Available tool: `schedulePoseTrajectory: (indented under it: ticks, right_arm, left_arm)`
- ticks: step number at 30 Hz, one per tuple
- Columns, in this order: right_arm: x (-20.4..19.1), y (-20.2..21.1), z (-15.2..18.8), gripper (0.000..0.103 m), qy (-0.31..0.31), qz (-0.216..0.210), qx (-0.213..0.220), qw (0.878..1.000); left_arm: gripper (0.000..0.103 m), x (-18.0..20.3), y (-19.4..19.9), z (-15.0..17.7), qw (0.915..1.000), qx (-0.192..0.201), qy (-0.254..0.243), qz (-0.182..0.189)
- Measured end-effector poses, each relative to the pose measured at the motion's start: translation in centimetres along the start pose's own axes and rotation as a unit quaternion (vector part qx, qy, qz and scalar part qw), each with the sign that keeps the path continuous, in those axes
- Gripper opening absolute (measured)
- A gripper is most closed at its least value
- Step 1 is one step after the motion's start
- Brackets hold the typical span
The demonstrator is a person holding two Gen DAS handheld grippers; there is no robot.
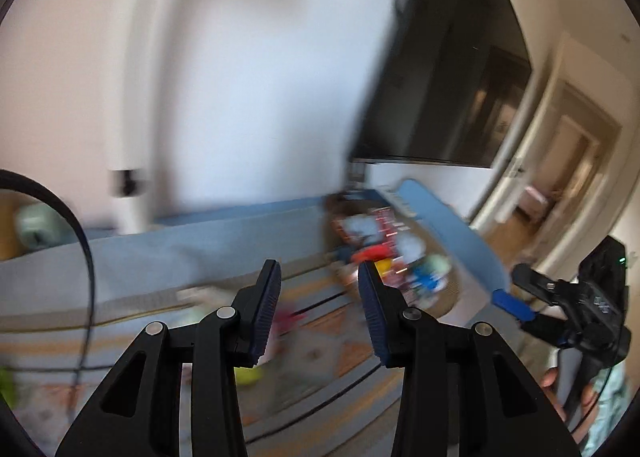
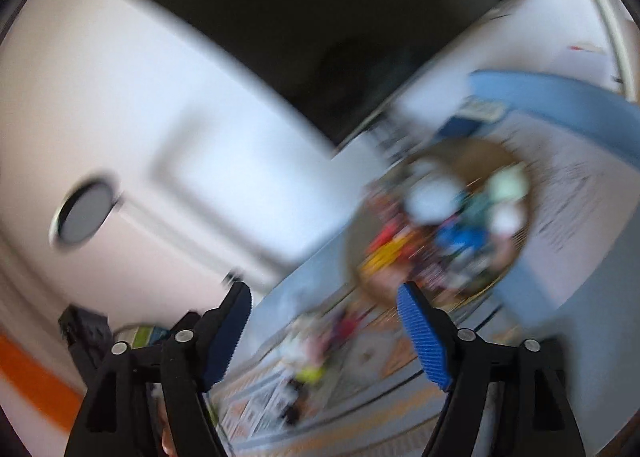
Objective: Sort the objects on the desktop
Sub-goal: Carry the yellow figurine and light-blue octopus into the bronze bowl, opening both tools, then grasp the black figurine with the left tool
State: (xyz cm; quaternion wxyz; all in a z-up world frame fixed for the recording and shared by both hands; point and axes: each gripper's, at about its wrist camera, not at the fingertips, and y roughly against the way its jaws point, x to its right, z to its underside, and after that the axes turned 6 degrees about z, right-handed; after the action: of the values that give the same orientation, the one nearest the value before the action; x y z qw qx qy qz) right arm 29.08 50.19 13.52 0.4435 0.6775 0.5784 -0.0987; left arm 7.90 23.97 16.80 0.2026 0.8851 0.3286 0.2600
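Note:
Both views are blurred. My left gripper (image 1: 318, 265) is open above a patterned mat (image 1: 328, 357), with nothing between its blue pads. Just below it lie a yellow-green object (image 1: 246, 375) and a pink-red object (image 1: 286, 317). Further back and to the right is a round woven basket (image 1: 444, 297) heaped with colourful toys (image 1: 400, 257). My right gripper (image 2: 324, 287) is open wide and holds nothing. It faces the same basket (image 2: 480, 149), and the yellow-green object (image 2: 312, 375) and the pink-red one (image 2: 348, 323) lie on the mat ahead. The right gripper (image 1: 516, 297) also shows at the right of the left wrist view.
A dark TV screen (image 1: 440, 77) hangs on the white wall behind the basket. A white upright appliance (image 1: 128, 97) stands at the back left. A black cable (image 1: 86, 277) loops over the left of the surface, which has a blue raised border (image 1: 460, 233). A doorway (image 1: 560, 177) opens at right.

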Motion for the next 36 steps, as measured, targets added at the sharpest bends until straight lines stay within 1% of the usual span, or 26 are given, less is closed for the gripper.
schedulePoseTrajectory:
  ticks: [1,2,3,5,6,8,9,10,12,14,16,18,20,22,24,25,26,27,29,30,31,32,33,34,36]
  right_arm:
    - [-1.1,-0.5,1.3,0.081,0.014,-0.012,-0.011,1.000]
    - [-1.9,-0.8,2.5,0.090,0.027,-0.017,-0.018,0.999]
    - [-2.7,-1.4,3.8,0.103,0.043,-0.019,-0.023,0.999]
    - [-3.7,-3.1,6.7,0.103,0.072,-0.014,-0.029,0.997]
    - [-3.8,-4.3,8.1,0.103,0.090,-0.004,-0.032,0.995]
    - [-3.9,-7.1,10.9,0.103,0.132,0.018,-0.036,0.990]
    - [-3.8,-8.4,12.0,0.103,0.152,0.030,-0.033,0.987]
    - [-3.6,-9.8,13.3,0.103,0.171,0.045,-0.036,0.984]
    - [-3.2,-11.6,14.7,0.103,0.191,0.059,-0.055,0.978]
    - [-3.0,-12.3,15.1,0.103,0.198,0.055,-0.074,0.976]
    - [-2.8,-12.3,14.7,0.103,0.197,0.047,-0.063,0.977]
    - [-2.4,-12.4,14.7,0.103,0.187,0.050,-0.065,0.979]
    - [-2.0,-13.1,14.6,0.103,0.173,0.045,-0.085,0.980]
    - [-1.7,-13.6,14.5,0.103,0.163,0.040,-0.095,0.981]
    - [-1.5,-13.8,14.5,0.103,0.155,0.039,-0.099,0.982]
    - [-1.4,-13.8,14.5,0.103,0.153,0.038,-0.102,0.982]
    - [-1.4,-13.9,14.5,0.103,0.153,0.038,-0.103,0.982]
    - [-1.4,-13.8,14.6,0.103,0.154,0.040,-0.105,0.982]
    - [-1.6,-14.0,14.7,0.103,0.161,0.044,-0.106,0.980]
    - [-1.8,-14.3,14.8,0.103,0.166,0.049,-0.111,0.979]
    - [-2.2,-14.8,14.9,0.103,0.176,0.060,-0.124,0.975]
    - [-2.6,-15.1,14.9,0.101,0.182,0.065,-0.134,0.972]
    - [-3.1,-15.5,14.9,0.091,0.188,0.065,-0.143,0.970]
    - [-4.0,-16.2,14.8,0.086,0.198,0.063,-0.155,0.966]
    - [-5.5,-17.6,14.5,0.068,0.211,0.053,-0.175,0.960]
  left_arm:
    - [0.038,-0.7,1.3,0.7,0.9999,0.001,-0.001,-0.017]
    - [0.040,-1.8,2.9,1.8,0.9992,-0.001,-0.002,-0.040]
    - [0.040,-2.9,4.1,3.1,0.9983,-0.003,0.002,-0.058]
    - [0.044,-4.9,5.2,5.6,0.9963,-0.008,0.016,-0.085]
    - [0.044,-6.2,5.2,7.5,0.9948,-0.017,0.030,-0.095]
    - [0.044,-8.2,4.4,9.9,0.9935,-0.042,0.056,-0.090]
    - [0.044,-9.3,3.3,11.6,0.9928,-0.055,0.074,-0.077]
    - [0.044,-9.8,2.6,12.5,0.9923,-0.062,0.081,-0.070]
    - [0.044,-10.3,0.5,14.3,0.9918,-0.082,0.075,-0.063]
    - [0.044,-10.0,-1.7,15.0,0.9916,-0.102,0.049,-0.063]
    - [0.044,-9.8,-3.5,14.8,0.9915,-0.111,0.034,-0.059]
    - [0.044,-9.4,-4.6,14.3,0.9909,-0.115,0.030,-0.063]
    - [0.045,-9.5,-5.9,14.2,0.9890,-0.125,0.027,-0.073]
    - [0.045,-9.4,-6.3,14.7,0.9902,-0.124,0.024,-0.060]
    - [0.043,-9.1,-6.2,15.0,0.9912,-0.114,0.017,-0.066]
    - [0.028,-8.9,-6.0,15.1,0.9925,-0.109,0.016,-0.052]
    - [0.018,-8.9,-5.9,15.2,0.9932,-0.109,0.026,-0.029]
    - [0.018,-9.0,-5.8,15.3,0.9932,-0.108,0.030,-0.029]
    - [0.018,-9.1,-5.4,15.5,0.9939,-0.094,0.027,-0.049]
    - [0.018,-9.5,-5.2,15.5,0.9939,-0.090,0.036,-0.053]
    - [0.018,-10.2,-4.6,15.4,0.9941,-0.076,0.053,-0.057]
    - [0.018,-10.6,-4.1,15.3,0.9941,-0.063,0.063,-0.063]
    - [0.018,-11.4,-3.3,15.1,0.9937,-0.044,0.075,-0.071]
    - [0.018,-11.9,-2.7,15.0,0.9931,-0.032,0.084,-0.076]
    - [0.018,-13.1,-1.4,14.8,0.9906,-0.007,0.106,-0.086]
